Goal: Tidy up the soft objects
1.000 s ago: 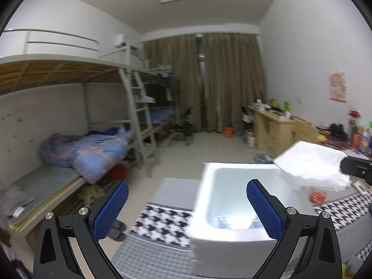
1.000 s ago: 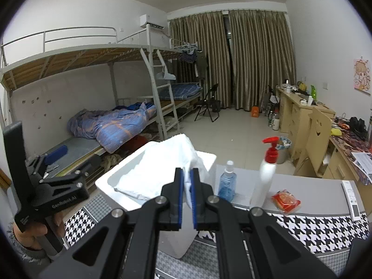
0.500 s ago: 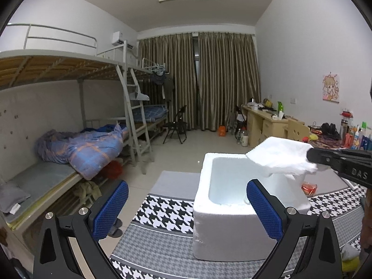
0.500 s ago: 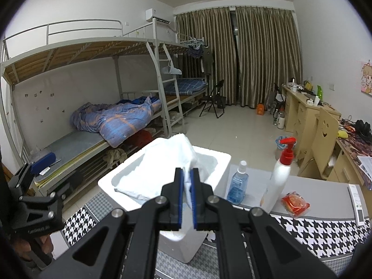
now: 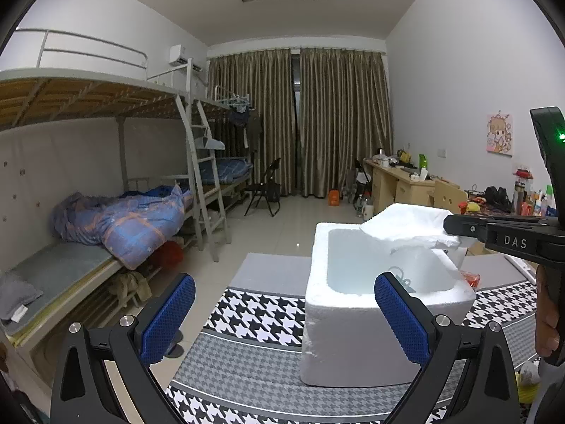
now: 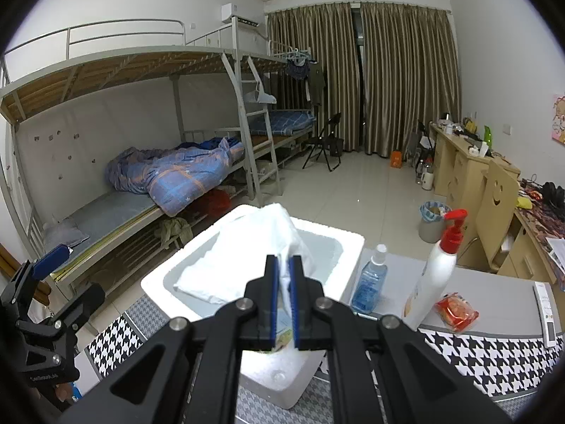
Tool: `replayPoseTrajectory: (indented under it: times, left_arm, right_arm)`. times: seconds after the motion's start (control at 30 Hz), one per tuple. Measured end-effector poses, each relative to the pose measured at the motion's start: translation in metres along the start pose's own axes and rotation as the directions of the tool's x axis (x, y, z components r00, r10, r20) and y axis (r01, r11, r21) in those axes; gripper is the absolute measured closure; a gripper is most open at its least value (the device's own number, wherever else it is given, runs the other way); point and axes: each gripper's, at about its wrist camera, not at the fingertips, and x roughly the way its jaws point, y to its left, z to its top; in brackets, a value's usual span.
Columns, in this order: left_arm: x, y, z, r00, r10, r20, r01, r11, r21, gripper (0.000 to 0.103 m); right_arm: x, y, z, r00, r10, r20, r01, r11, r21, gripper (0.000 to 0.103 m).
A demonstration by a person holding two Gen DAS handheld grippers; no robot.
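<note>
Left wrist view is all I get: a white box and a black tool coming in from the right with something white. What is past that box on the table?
Observer: Behind the white foam box stand a small blue bottle and a tall white pump bottle with a red top.
Operator: Is that white thing really pinched, or just resting on the tool?
Observer: Pinched. In the right wrist view the right gripper has both blue pads pressed on the white plastic bag.
Operator: And my own tool, from the other side?
Observer: The left gripper is open with nothing between its pads; the right wrist view shows it left of the box.
</note>
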Motion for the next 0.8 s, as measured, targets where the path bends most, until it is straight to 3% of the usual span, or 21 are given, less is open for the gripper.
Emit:
replayPoseTrajectory:
  times: [0.43, 0.5, 0.53, 0.57, 0.8]
  left_arm:
    - [0.003, 0.013, -0.008, 1.000, -0.006, -0.015, 0.005, 0.999, -0.037, 0.001]
    - [0.003, 0.015, -0.010, 1.000, -0.006, -0.018, 0.006, 0.999, -0.042, 0.001]
    - [0.003, 0.016, -0.011, 1.000, -0.007, -0.019, 0.006, 0.999, -0.045, 0.001]
    - [0.003, 0.017, -0.012, 1.000, -0.009, -0.020, 0.008, 0.999, -0.048, 0.001]
    - [0.002, 0.020, -0.013, 1.000, -0.004, -0.022, 0.003, 0.998, -0.055, 0.001]
  right_arm:
    - [0.026, 0.019, 0.001, 0.997, 0.015, -0.073, -0.018, 0.999, -0.048, 0.093]
    - [0.031, 0.024, 0.001, 0.995, 0.024, -0.094, -0.030, 0.997, -0.068, 0.075]
    - [0.031, 0.025, 0.000, 0.996, 0.022, -0.088, -0.029, 0.997, -0.073, 0.054]
    - [0.030, 0.026, -0.001, 0.997, 0.015, -0.075, -0.021, 0.997, -0.077, 0.040]
    - [0.024, 0.025, 0.000, 0.999, 0.011, -0.050, -0.015, 0.997, -0.078, 0.036]
